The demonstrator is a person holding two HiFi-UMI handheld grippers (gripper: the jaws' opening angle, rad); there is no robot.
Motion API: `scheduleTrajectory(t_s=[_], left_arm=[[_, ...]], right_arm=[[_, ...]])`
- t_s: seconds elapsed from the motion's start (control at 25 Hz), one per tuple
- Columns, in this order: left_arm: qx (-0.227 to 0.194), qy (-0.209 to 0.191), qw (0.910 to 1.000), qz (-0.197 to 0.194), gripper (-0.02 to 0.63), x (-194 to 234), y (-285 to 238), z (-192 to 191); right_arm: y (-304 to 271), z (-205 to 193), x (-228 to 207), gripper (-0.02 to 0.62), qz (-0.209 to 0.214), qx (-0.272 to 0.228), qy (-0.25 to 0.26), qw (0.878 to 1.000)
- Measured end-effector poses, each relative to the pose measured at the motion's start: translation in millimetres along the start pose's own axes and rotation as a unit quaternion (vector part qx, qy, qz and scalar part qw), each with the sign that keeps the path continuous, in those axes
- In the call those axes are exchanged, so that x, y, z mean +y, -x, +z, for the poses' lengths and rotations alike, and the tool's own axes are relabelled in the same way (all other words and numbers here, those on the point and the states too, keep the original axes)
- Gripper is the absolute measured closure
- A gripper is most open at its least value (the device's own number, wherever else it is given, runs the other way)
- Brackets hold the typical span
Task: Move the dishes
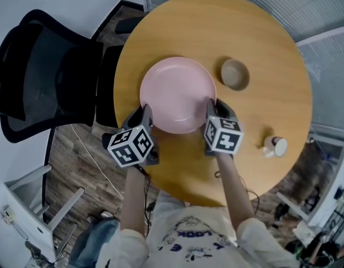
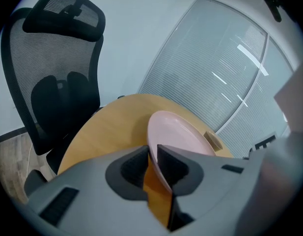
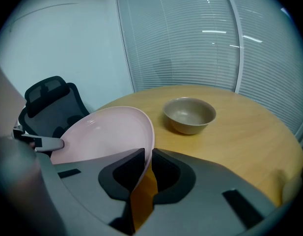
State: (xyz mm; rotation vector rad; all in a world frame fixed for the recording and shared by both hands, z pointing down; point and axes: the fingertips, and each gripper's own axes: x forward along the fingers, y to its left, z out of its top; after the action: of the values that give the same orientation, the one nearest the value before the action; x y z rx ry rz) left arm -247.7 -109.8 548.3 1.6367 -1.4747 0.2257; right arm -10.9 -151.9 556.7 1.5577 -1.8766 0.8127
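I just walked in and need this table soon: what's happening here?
A person holds a pink plate by its near rim: the left hand-held gripper and the right hand-held gripper are each shut on it. The plate is over the middle of the table; whether it rests there I cannot tell. A bowl stands apart beside it, untouched.

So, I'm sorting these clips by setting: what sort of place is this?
Most likely an office or small meeting room. A black mesh office chair with a headrest stands beside a round wooden table, and behind them is a glass wall with blinds.
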Motion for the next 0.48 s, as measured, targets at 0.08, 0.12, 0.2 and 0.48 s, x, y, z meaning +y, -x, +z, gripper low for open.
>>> scheduleTrajectory(t_s=[0.08, 0.12, 0.2, 0.48], left_arm=[[0.007, 0.0, 1.0, -0.001, 0.551, 1.7, -1.7, -4.3], [0.008, 0.0, 1.0, -0.003, 0.551, 2.1, -1.9, -5.6], [0.006, 0.001, 1.0, -0.007, 0.551, 1.8, -2.0, -6.4], [0.007, -0.007, 0.9999, -0.013, 0.551, 0.6, -2.9, -6.1]], right_arm=[[-1.7, -3.2, -0.7, 0.554, -0.004, 0.005, 0.002, 1.0], [-1.8, -3.8, -0.7, 0.554, -0.005, 0.005, 0.003, 1.0], [-1.7, -3.7, -1.1, 0.554, -0.008, 0.003, 0.005, 1.0], [-2.1, -3.3, -0.2, 0.554, -0.013, 0.003, 0.023, 1.0]])
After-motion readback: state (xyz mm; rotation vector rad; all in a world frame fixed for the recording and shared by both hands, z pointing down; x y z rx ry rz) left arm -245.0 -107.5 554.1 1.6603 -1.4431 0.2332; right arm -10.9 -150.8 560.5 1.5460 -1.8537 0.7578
